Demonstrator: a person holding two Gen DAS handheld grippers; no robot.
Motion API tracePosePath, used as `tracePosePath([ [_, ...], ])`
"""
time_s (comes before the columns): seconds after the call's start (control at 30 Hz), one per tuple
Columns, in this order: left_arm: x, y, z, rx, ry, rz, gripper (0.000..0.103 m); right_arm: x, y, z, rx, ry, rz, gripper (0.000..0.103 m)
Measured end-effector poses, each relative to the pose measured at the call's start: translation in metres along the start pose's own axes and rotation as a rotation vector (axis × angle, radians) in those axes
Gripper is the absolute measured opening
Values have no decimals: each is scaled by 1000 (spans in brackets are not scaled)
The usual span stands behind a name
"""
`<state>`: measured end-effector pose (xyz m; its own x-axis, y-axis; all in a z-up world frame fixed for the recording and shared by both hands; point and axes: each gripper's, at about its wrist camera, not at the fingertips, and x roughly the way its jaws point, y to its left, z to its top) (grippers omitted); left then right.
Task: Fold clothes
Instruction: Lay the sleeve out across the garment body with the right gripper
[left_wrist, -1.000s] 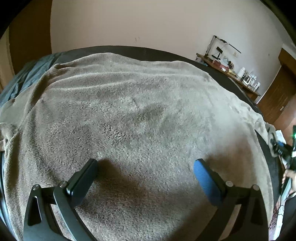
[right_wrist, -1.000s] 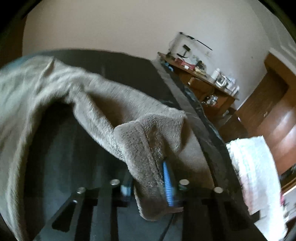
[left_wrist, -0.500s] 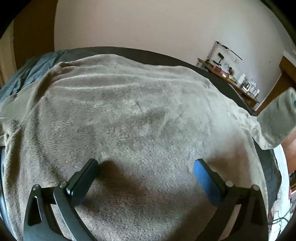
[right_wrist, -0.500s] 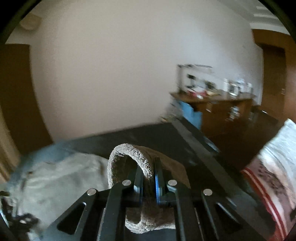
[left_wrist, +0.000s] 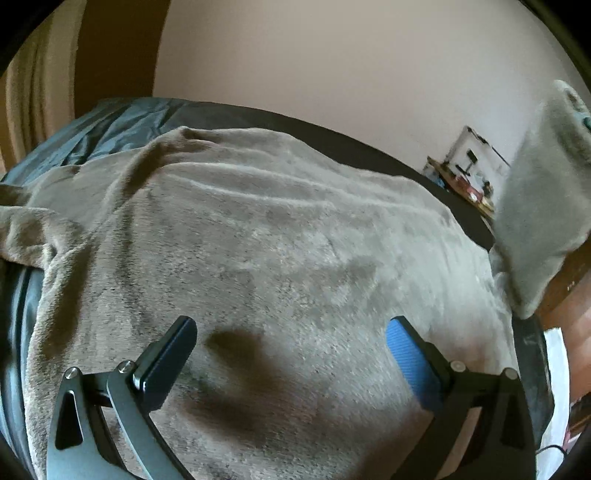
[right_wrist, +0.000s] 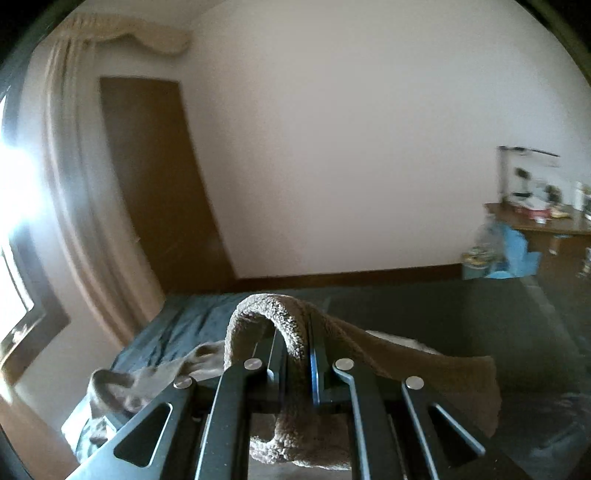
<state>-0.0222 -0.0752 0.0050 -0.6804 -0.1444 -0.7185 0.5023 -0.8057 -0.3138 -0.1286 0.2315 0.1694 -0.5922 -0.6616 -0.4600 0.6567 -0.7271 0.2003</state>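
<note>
Grey-brown fleece garment (left_wrist: 266, 251) lies spread flat over the bed (left_wrist: 122, 125), covering most of the left wrist view from 9 to 3 o'clock. Light ridges run across its far half, toward 12. A loose flap of it trails off at 9 o'clock (left_wrist: 22, 229). One edge of the garment is lifted off the bed at 3 o'clock (left_wrist: 543, 206), hanging as a blurred grey panel in the air.

Right gripper (right_wrist: 295, 354) has its jaws pressed together, pinching that lifted edge: the fleece hem (right_wrist: 266, 314) loops up over the jaws in an arch, and more fabric drapes away toward 4 o'clock (right_wrist: 443, 373). Rest of the garment shows bunched below at 8 o'clock, blurry.

Left gripper (left_wrist: 291, 350) hovers low over the near part of the garment, jaws spread wide, nothing between them. Its dark shadow (left_wrist: 236, 354) falls on the fleece just beside the left finger. Cannot tell if the fingertips touch the fabric.

Bed has a blue-grey sheet (left_wrist: 96, 129) showing at 10–11 o'clock beyond the garment. Plain pale wall (right_wrist: 332, 129) behind. Brown door (right_wrist: 159, 177) and curtain (right_wrist: 74, 184) at 9–10 o'clock in the right wrist view; bright window at 9. Cluttered wooden bench (right_wrist: 546, 225) at 3 o'clock, well apart from the bed.
</note>
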Motion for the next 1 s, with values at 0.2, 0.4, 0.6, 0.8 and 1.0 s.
tracePosePath([
  [0.2,-3,23,6,-122,-13,6,103,61,33,-31,-50,141,39,10],
  [0.4,-2,30,6,-163,-10,3,103,92,37,-63,-62,255,86,12],
  [0.6,1,27,6,-144,10,0,103,124,41,-94,-74,369,134,88],
  [0.8,5,28,5,-144,29,-3,103,93,2,-85,107,256,164,88],
  [1.0,7,27,6,-131,33,-12,103,91,-43,-111,247,218,38,88],
])
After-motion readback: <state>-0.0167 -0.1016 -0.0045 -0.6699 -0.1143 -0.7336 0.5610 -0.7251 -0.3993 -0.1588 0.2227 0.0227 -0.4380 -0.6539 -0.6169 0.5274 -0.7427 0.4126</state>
